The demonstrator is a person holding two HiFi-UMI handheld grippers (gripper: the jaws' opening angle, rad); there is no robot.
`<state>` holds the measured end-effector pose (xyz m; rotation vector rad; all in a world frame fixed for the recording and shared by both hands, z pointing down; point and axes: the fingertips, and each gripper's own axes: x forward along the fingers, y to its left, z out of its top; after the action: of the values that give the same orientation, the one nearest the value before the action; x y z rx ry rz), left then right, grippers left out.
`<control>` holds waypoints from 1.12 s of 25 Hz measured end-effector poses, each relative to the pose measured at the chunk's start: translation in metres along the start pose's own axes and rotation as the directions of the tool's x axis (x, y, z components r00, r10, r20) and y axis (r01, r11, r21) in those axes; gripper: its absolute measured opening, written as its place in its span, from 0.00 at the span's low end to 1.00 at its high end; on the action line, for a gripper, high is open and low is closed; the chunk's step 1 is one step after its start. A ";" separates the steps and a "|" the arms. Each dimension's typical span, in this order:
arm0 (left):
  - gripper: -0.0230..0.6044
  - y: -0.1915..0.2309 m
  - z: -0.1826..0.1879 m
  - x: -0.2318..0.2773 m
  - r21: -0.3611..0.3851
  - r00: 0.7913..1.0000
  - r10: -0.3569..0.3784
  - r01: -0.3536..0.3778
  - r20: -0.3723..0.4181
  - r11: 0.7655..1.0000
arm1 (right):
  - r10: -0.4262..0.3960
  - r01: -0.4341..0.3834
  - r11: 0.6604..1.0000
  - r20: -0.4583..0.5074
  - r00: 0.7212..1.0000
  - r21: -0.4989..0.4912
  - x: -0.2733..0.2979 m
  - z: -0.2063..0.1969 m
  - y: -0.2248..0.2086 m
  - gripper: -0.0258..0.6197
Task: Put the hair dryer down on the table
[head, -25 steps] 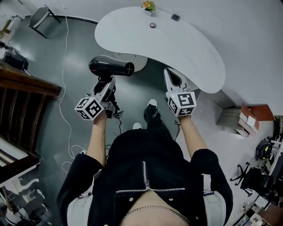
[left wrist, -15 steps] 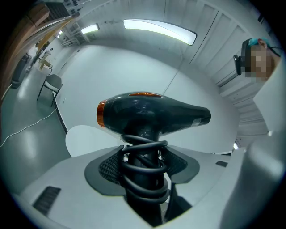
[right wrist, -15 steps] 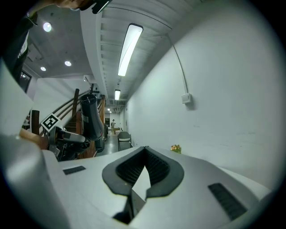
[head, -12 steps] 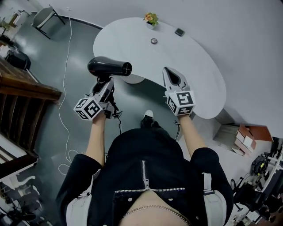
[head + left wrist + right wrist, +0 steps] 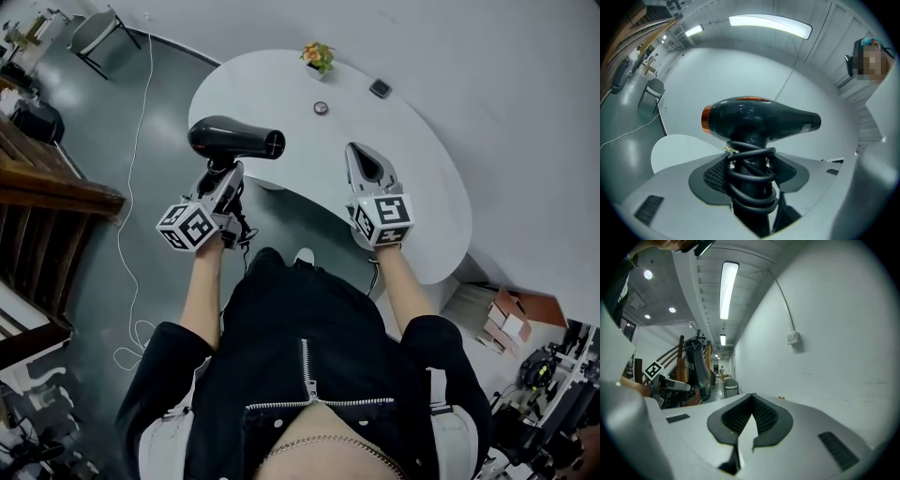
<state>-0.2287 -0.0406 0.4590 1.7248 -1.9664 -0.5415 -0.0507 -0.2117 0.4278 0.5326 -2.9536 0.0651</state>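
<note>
Left gripper (image 5: 226, 176) clamps dryer (image 5: 234, 139) handle near tabletop (image 5: 412, 159) edge; released there, the top-heavy dryer could topple off. Right gripper (image 5: 367, 165) closed, empty.

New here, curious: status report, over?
Left claw shut on hair dryer, not yet down on table. Right claw shut, empty. Plant far side, nothing blocking.

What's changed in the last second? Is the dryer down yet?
Not yet. The person has stepped closer: the table is nearer, and in the head view the hair dryer now overlaps its near edge. The left gripper stays shut on the handle; the right gripper stays shut, empty.
</note>
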 end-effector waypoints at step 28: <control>0.46 0.109 0.050 0.239 0.010 0.959 -0.143 0.150 -0.244 0.989 | -0.307 0.309 0.950 -0.061 0.950 0.040 0.119 0.000 -0.111 0.05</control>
<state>-0.3700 -0.2634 0.5012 1.8675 -1.6937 -0.3343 -0.1224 -0.3572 0.4473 0.9755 -2.7838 0.1161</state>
